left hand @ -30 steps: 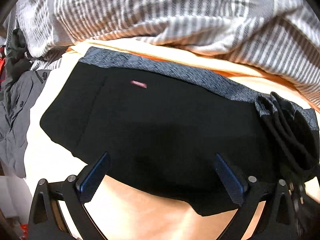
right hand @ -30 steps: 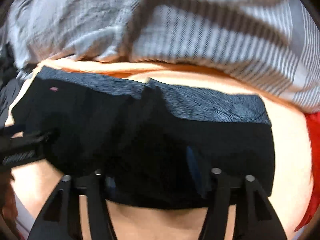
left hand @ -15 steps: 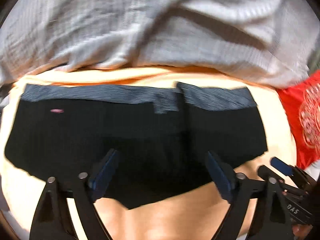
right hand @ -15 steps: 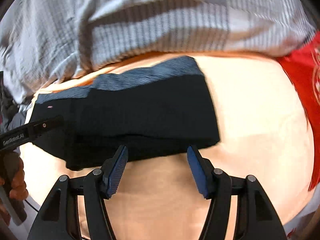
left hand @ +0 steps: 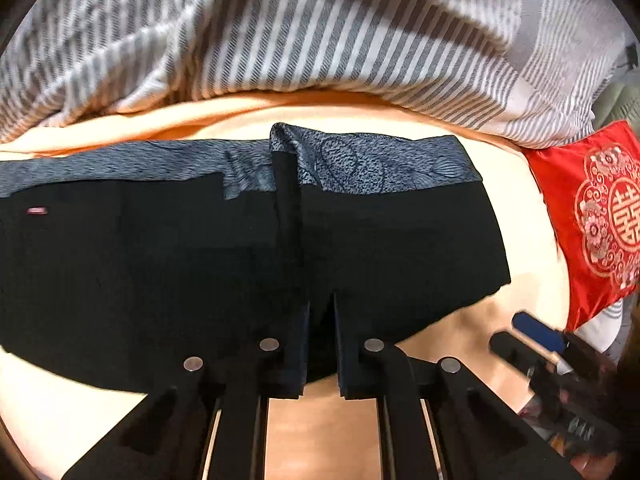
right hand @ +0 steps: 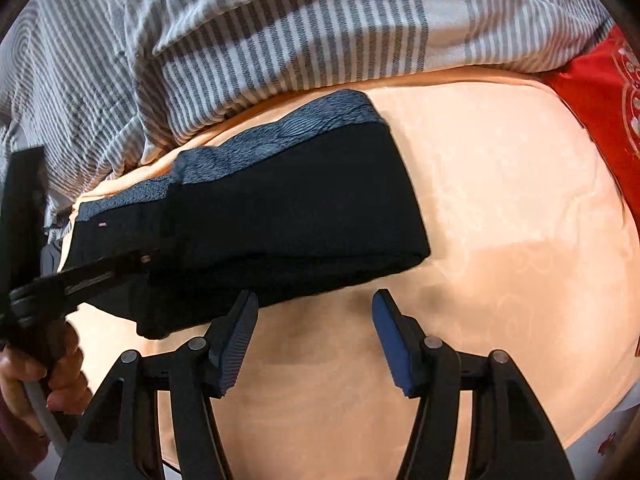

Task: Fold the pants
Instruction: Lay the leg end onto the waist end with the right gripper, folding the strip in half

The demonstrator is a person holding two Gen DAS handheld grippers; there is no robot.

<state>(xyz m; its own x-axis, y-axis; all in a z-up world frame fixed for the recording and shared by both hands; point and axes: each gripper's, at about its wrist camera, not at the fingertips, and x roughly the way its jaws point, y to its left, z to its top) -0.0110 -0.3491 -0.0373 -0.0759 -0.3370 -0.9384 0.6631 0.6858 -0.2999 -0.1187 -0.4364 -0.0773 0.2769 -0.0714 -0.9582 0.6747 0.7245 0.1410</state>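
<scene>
The black pants (left hand: 400, 240), with a grey-blue patterned band along the far edge, lie folded over on a peach bedsheet (left hand: 320, 420). My left gripper (left hand: 321, 308) points down at their near edge. Its jaws are closing, and a pinch of black cloth sits between the pads. In the right wrist view the pants (right hand: 300, 200) lie left of centre, and the left gripper (right hand: 152, 256) reaches onto them from the left. My right gripper (right hand: 316, 312) hangs over bare sheet (right hand: 500, 240) just in front of the pants' near edge. Its jaws are closing slightly and hold nothing.
A grey-and-white striped blanket (left hand: 320, 40) is bunched along the far side of the bed. A red embroidered cushion (left hand: 600, 220) lies at the right. A hand (right hand: 60, 384) holds the left gripper's handle at the lower left of the right wrist view.
The left jaws went from wide apart to nearly together on the pants' near edge, and the gripper slid right along the pants. The right gripper drew off the pants onto bare sheet.
</scene>
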